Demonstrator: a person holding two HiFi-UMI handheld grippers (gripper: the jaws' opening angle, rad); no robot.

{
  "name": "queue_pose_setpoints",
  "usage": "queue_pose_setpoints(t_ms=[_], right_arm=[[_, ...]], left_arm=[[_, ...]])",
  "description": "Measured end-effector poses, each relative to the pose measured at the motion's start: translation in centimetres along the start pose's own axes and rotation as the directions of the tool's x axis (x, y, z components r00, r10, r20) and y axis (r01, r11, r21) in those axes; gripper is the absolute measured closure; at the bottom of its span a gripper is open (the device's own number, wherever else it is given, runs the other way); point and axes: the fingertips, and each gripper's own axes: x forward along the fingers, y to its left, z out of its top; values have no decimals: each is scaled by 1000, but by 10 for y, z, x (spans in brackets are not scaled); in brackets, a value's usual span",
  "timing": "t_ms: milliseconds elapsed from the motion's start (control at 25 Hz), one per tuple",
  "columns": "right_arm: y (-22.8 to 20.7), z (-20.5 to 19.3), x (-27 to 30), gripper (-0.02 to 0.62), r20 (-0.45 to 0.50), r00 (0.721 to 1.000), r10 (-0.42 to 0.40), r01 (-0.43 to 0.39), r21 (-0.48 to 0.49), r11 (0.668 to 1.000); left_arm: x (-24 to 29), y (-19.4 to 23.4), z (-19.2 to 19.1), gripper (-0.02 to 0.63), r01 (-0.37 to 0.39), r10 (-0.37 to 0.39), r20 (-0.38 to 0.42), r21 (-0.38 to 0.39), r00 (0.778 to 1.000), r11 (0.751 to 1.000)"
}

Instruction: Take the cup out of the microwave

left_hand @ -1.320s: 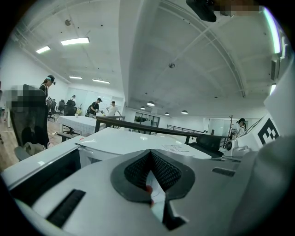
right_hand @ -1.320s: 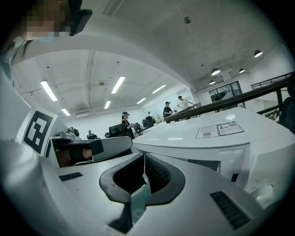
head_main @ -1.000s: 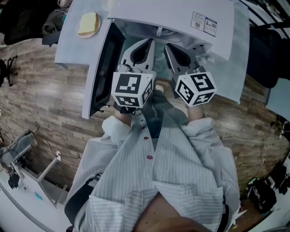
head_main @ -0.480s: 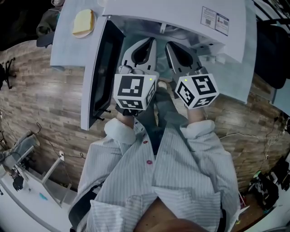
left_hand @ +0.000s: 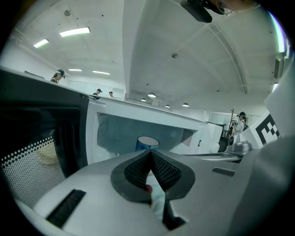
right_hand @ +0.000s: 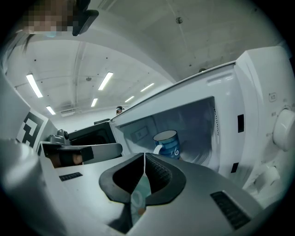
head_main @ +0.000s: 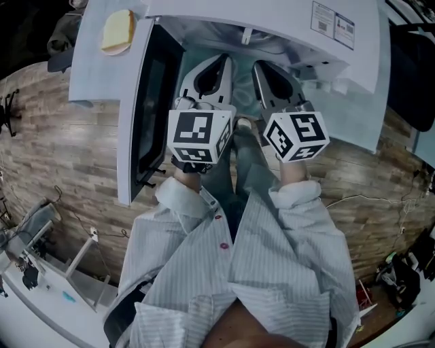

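Note:
A blue cup (left_hand: 147, 143) with a white rim and handle (right_hand: 167, 144) stands upright inside the white microwave (head_main: 285, 20), whose door (head_main: 146, 115) is swung open to the left. In the head view the cup is hidden behind the grippers. My left gripper (head_main: 223, 61) and right gripper (head_main: 258, 66) are side by side in front of the cavity mouth, short of the cup. The left gripper's (left_hand: 150, 153) jaws meet at the tips with nothing between them. The right gripper's (right_hand: 144, 155) jaws are also shut and empty.
The microwave sits on a pale tabletop (head_main: 92, 75). A plate with a yellow slice (head_main: 117, 32) lies left of the open door. The control panel with a knob (right_hand: 285, 127) is on the microwave's right. Wood-pattern floor (head_main: 54, 136) lies below, with people far off in the room.
Both grippers have sunk a little in front of the microwave mouth, staying side by side and shut. The open door and the cup have not moved.

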Motion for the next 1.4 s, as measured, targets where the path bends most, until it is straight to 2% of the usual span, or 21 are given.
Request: queue_pose_setpoints(t_ms=[320,560,1000,1120,1400], right_arm=[[-4,-13,1,560,1,999,-34,34,25,999],[-10,-21,10,558,-7,998,-62,62,-7,998],[-19,-20,34,554,-3,997,-74,74,-12,997],[-19,-19,40,483,2,997,-77,77,-8,997],[-24,-24,53,465,-7,996,-84,84,-15,996]], left_arm=[[3,1,-18,597,13,-13,-25,-19,1000,1000],[6,3,-29,597,31,-31,-46,-14,998,999],[9,8,-28,597,36,-37,-48,-5,998,999],[9,10,-27,597,37,-38,-44,-3,998,999],[7,15,-29,597,30,-30,-50,1,998,1000]])
